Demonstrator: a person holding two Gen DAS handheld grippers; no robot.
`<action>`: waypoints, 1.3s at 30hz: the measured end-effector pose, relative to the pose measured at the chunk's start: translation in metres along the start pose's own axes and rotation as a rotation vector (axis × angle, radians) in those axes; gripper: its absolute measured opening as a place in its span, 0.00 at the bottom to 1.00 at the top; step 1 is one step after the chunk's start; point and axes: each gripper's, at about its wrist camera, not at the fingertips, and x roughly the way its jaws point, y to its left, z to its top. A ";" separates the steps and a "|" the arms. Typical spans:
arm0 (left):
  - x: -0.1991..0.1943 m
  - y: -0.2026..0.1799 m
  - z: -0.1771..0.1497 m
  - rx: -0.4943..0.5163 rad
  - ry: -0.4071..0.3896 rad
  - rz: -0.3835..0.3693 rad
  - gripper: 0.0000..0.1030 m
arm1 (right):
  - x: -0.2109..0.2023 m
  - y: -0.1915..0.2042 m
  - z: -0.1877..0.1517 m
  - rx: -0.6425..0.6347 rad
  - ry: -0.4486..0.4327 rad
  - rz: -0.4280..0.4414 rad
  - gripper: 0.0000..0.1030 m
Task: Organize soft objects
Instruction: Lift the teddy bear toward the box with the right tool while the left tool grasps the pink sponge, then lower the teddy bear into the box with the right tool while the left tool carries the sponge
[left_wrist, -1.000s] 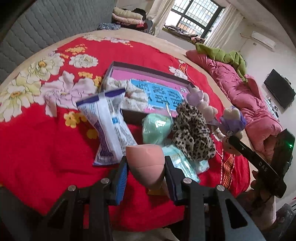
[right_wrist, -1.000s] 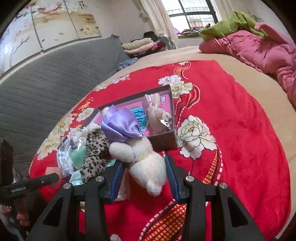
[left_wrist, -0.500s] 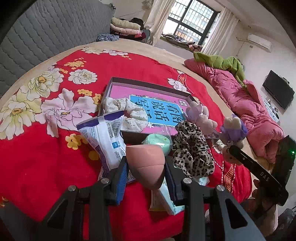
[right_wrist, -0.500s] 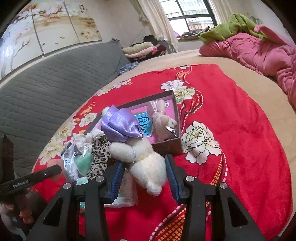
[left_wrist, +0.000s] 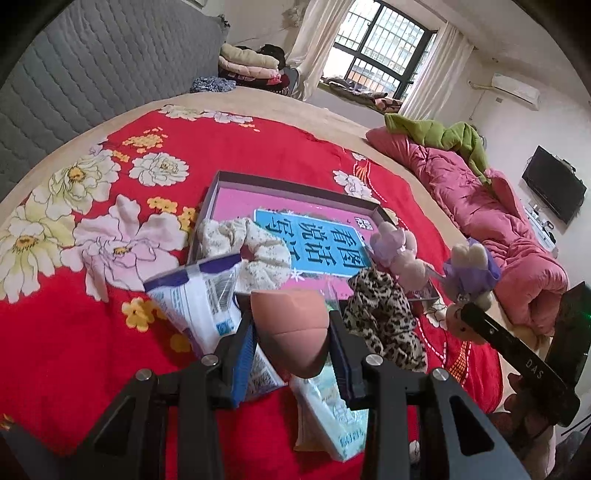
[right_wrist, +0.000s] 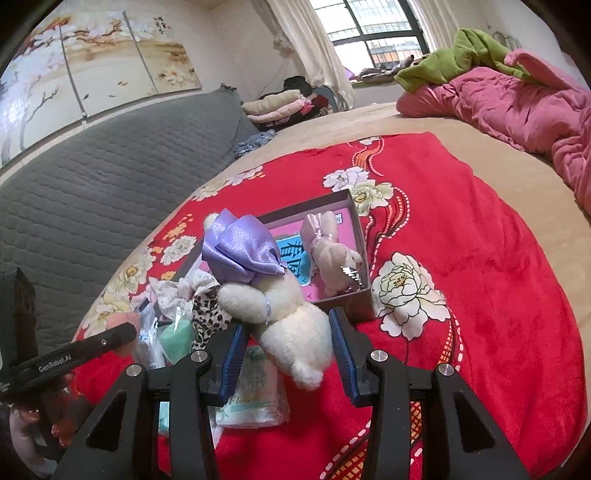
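My left gripper (left_wrist: 291, 328) is shut on a peach makeup sponge (left_wrist: 290, 330), held above the red flowered blanket. A cream plush toy with a purple satin bow (right_wrist: 280, 306) sits between the pads of my right gripper (right_wrist: 288, 343), which is shut on it. Beyond both stands a shallow box (left_wrist: 258, 184) with a pink and blue lining; a cream scrunchie (left_wrist: 247, 243) and a small pink plush bunny (left_wrist: 397, 251) lie inside. The same box (right_wrist: 364, 299) and pink bunny (right_wrist: 330, 254) appear in the right wrist view.
A leopard scrunchie (left_wrist: 384, 317), a blue-white packet (left_wrist: 199, 302), a tissue pack (left_wrist: 332, 417) and a mint sponge (right_wrist: 177, 338) lie in front of the box. A pink quilt (left_wrist: 498, 221) is heaped at the right; a grey headboard (right_wrist: 92, 184) is at the left.
My left gripper has lifted and drawn closer to the box with the sponge in it, so the box now looks nearer. The right gripper with the plush has barely moved.
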 end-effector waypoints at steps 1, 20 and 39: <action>0.001 0.000 0.001 0.000 -0.004 -0.002 0.37 | 0.000 0.000 0.001 0.000 -0.002 -0.002 0.44; 0.023 0.017 0.023 -0.032 -0.043 -0.002 0.37 | 0.016 0.007 0.013 -0.027 -0.012 -0.041 0.44; 0.038 0.016 0.036 -0.031 -0.060 -0.016 0.37 | 0.032 0.012 0.029 -0.037 -0.025 -0.055 0.44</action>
